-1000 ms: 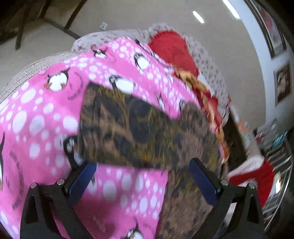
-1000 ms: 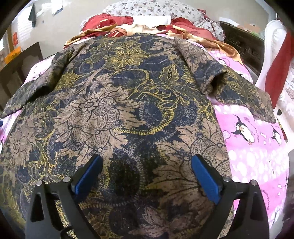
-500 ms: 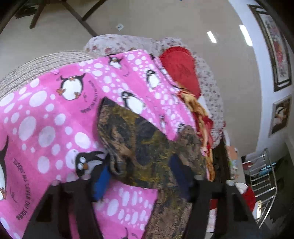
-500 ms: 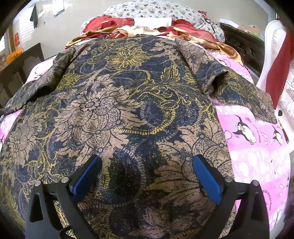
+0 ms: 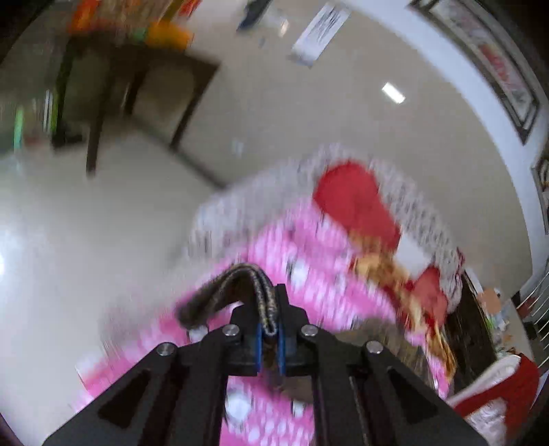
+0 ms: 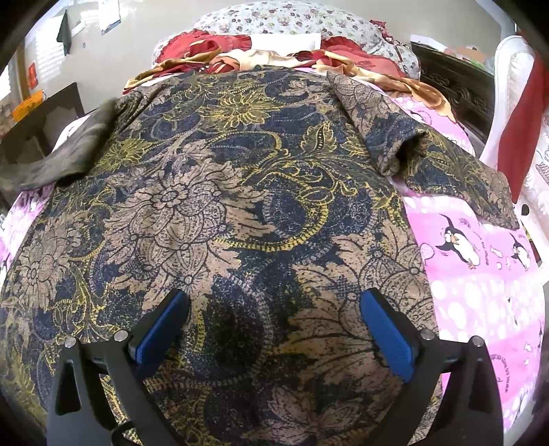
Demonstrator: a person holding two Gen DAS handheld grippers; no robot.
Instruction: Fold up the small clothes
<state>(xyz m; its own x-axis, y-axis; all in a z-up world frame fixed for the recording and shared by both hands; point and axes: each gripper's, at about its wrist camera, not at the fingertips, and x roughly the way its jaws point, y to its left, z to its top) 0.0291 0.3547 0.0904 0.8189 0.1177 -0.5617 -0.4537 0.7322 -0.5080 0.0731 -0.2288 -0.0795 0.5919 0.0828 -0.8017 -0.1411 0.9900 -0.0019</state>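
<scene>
Much of my left wrist view is smeared with blur: the pink penguin blanket point(image 5: 308, 247) reads only as pink and white streaks, and the red cloth point(image 5: 353, 202) beyond it has no clear edges. How much fabric hangs below my left grip is hidden by the black finger frames. In the right wrist view the near hem of the garment is cut off by the bottom of the picture, and its left sleeve point(image 6: 68, 151) is a dim, blurred strip at the bed's edge.

That garment is a batik shirt point(image 6: 240, 206), dark blue with tan flowers and yellow vines, spread flat over the blanket and filling most of the bed. Its right sleeve point(image 6: 384, 127) lies folded inward, the open cuff showing, and a further flap of the same print reaches out onto the pink. A heap of red and gold clothes point(image 6: 274, 58) sits at the far end against a flowered pillow point(image 6: 291, 17).

My left gripper point(image 5: 270, 329) has just been closing, and its blue pads are now clamped on a doubled edge of the shirt, which arches up out of the pinch as a narrow loop above the blanket. It points gently downward. My right gripper point(image 6: 274, 326) tilts steeply down over the shirt's lower middle, its blue pads point(image 6: 384, 336) spread wide with nothing gripped between them.
</scene>
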